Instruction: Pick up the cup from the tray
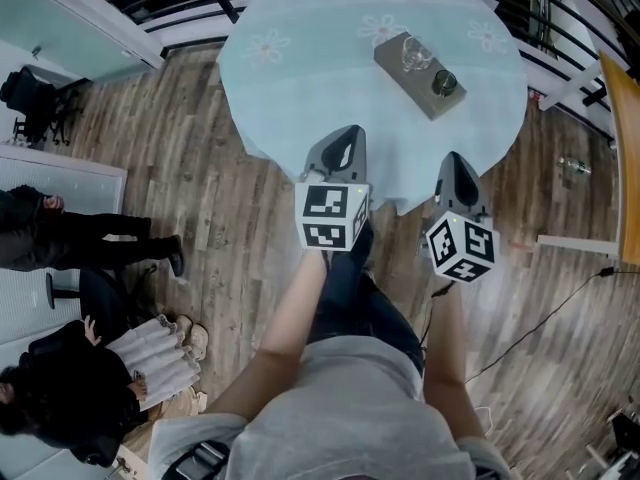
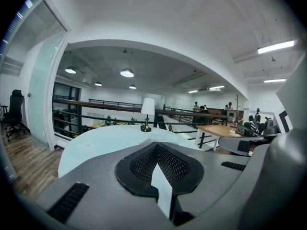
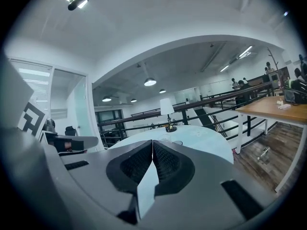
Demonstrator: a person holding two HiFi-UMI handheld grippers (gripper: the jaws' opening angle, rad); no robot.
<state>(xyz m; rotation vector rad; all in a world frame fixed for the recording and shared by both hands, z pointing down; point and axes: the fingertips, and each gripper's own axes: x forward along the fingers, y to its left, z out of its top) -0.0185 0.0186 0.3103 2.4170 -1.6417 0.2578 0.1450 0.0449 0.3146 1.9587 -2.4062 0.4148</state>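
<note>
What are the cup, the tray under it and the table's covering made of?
Cup: looks like clear glass, since the tray shows through it; clear plastic is possible. Tray: matte grey-brown, perhaps wood or board; unclear. Covering: pale blue cloth with printed flowers, draping over the edge.

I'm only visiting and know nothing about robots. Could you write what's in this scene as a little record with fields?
Table: round table under a pale blue flowered cloth
Tray: grey rectangular tray on the table's far right part
On tray: clear glass cup; small dark round object, kind unclear
Lamp: small white-shaded lamp at the table's far edge
Left gripper: jaws together, empty, short of the tray
Right gripper: jaws together, empty, beside the left one
Cup status: not yet touched
</note>
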